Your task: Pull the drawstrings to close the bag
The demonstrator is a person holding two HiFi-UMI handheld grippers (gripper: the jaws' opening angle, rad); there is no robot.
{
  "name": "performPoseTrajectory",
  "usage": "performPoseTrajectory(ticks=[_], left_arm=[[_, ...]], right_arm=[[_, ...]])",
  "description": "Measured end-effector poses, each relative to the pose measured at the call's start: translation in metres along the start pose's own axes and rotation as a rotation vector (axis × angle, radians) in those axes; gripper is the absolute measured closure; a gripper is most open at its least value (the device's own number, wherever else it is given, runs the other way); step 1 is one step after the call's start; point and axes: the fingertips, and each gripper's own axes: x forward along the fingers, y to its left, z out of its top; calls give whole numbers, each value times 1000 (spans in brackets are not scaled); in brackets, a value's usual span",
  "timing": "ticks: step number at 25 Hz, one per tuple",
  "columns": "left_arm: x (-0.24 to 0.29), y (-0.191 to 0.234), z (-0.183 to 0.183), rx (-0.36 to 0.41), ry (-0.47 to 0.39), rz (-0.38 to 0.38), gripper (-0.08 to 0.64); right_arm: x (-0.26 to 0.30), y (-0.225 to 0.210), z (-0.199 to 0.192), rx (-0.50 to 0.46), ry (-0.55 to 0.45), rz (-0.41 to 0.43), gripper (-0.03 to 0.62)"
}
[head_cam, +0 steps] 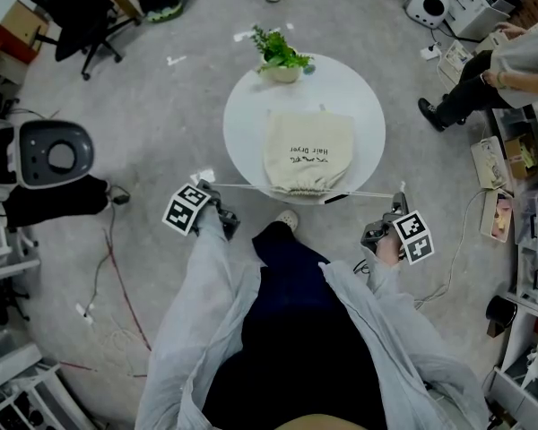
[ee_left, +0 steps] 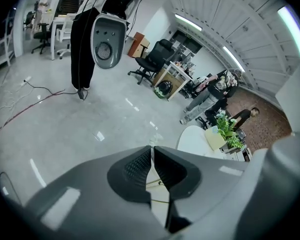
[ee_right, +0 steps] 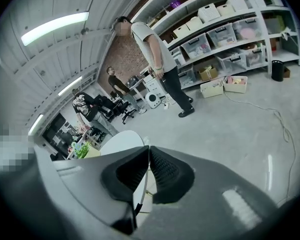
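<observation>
A cream drawstring bag lies on the round white table, its gathered mouth at the near edge. One white drawstring runs taut to the left, the other drawstring to the right. My left gripper is shut on the left cord's end, off the table's left side. My right gripper is shut on the right cord's end, off the right side. In the left gripper view the pads meet with the cord pinched between them. The right gripper view shows its pads closed on the cord likewise.
A potted plant stands at the table's far edge. A grey stand with black cloth and floor cables are at the left. An office chair is at the far left. A seated person and shelves are at the right.
</observation>
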Motion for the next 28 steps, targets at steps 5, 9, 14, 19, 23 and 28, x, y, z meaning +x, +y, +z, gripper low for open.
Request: performPoseTrajectory(ticks=[5, 9, 14, 19, 23, 28], left_arm=[[1, 9, 5, -9, 2, 19, 522], [1, 16, 4, -17, 8, 42, 522], [5, 24, -1, -43, 19, 68, 522], [9, 10, -8, 62, 31, 52, 522], [11, -21, -1, 161, 29, -39, 522], [8, -91, 4, 376, 55, -233, 522]], right_arm=[[1, -8, 3, 11, 2, -19, 578], [-2, -16, 6, 18, -2, -44, 578], [-3, -24, 7, 22, -1, -65, 578], [0, -28, 7, -80, -2, -82, 577], [4, -4, 17, -168, -6, 0, 577], [14, 46, 30, -258, -1, 132, 576]])
